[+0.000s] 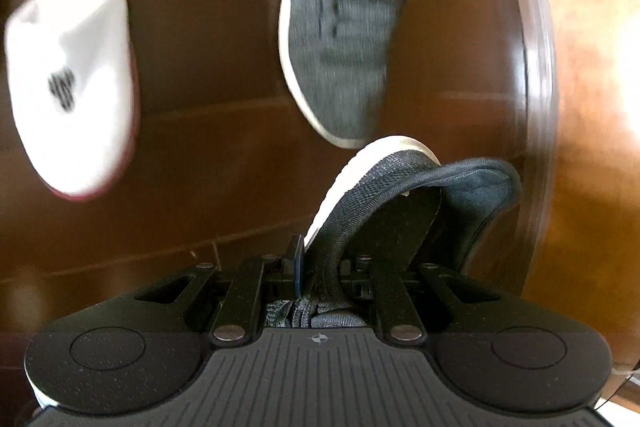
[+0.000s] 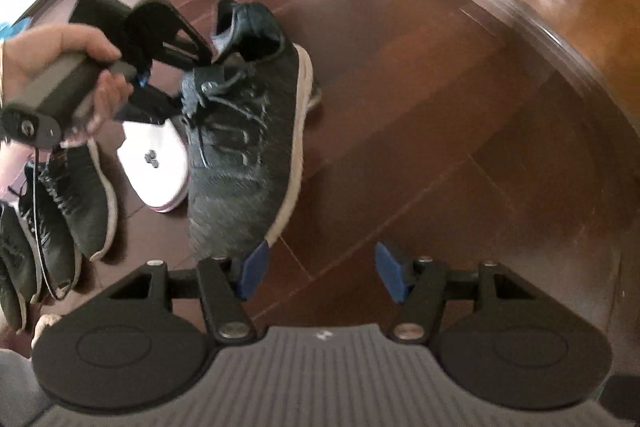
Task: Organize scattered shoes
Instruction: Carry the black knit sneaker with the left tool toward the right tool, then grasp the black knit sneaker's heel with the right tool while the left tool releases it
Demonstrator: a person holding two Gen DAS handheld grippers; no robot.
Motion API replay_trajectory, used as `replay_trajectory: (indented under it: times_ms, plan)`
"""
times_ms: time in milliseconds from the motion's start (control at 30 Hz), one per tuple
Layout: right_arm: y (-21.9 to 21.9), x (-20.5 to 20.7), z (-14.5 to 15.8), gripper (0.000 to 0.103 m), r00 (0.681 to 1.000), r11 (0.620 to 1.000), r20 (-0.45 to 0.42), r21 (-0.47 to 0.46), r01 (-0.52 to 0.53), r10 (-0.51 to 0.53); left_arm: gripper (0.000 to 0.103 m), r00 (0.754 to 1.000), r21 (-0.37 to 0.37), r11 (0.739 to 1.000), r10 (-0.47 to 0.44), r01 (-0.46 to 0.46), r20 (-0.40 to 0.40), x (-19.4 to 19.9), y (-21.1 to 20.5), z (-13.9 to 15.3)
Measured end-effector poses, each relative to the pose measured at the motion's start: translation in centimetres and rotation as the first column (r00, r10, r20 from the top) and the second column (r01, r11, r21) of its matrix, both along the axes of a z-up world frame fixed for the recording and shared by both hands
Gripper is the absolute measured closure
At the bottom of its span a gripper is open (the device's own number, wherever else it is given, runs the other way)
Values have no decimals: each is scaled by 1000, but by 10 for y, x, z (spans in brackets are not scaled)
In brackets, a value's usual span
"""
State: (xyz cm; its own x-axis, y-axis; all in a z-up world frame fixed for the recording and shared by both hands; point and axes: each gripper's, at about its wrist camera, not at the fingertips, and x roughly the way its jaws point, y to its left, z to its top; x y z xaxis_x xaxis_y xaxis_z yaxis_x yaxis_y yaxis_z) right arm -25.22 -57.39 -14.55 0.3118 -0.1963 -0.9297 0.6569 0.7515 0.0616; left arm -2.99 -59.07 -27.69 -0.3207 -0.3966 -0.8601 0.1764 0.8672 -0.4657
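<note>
My left gripper (image 1: 320,267) is shut on the collar of a dark grey knit sneaker with a white sole (image 1: 400,195), which hangs from its jaws. The right wrist view shows that same sneaker (image 2: 240,139) held by the left gripper (image 2: 188,63) in a person's hand (image 2: 52,55), just above the floor. On the floor lie a matching grey sneaker (image 1: 340,27) and a white slipper (image 1: 72,67), the slipper (image 2: 156,155) sitting left of the held shoe. My right gripper (image 2: 322,273) is open and empty, its blue pads (image 2: 256,271) apart near the held sneaker's toe.
The floor is dark wood (image 2: 420,107). A light baseboard and orange-brown wall (image 2: 500,7) run along the right; the same wall (image 1: 592,107) shows at the right in the left wrist view. More dark sneakers (image 2: 76,203) lie side by side at the far left.
</note>
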Motion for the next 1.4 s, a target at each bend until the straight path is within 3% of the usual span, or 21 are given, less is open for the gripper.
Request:
replay_trajectory:
  times_ms: [267, 500, 900, 1100, 1167, 1267, 1400]
  plan:
    - [-15, -27, -17, 40, 991, 991, 8, 24, 131, -131, 86, 997, 34, 997, -73, 73, -14, -54, -21, -32]
    - [-35, -41, -31, 40, 958, 957, 31, 50, 285, -286, 86, 992, 25, 992, -122, 123, -33, -84, -40, -53]
    - [-56, -48, -48, 40, 979, 979, -28, 31, 203, -202, 86, 982, 38, 981, -191, 191, -15, -112, -48, -78]
    - [-62, -47, -56, 40, 975, 974, -27, 51, 222, -221, 69, 977, -27, 977, -211, 210, -27, -116, -49, -78]
    - [-62, -44, -57, 40, 976, 974, -24, 55, 219, -218, 52, 978, -49, 978, -204, 201, -53, -113, -53, -81]
    - [-62, -38, -60, 40, 978, 976, -20, 57, 209, -209, 35, 975, -111, 973, -209, 200, -78, -98, -48, -72]
    - [-64, -36, -62, 40, 975, 974, -10, 53, 221, -221, 24, 972, -163, 962, -230, 218, -54, -76, -30, -54]
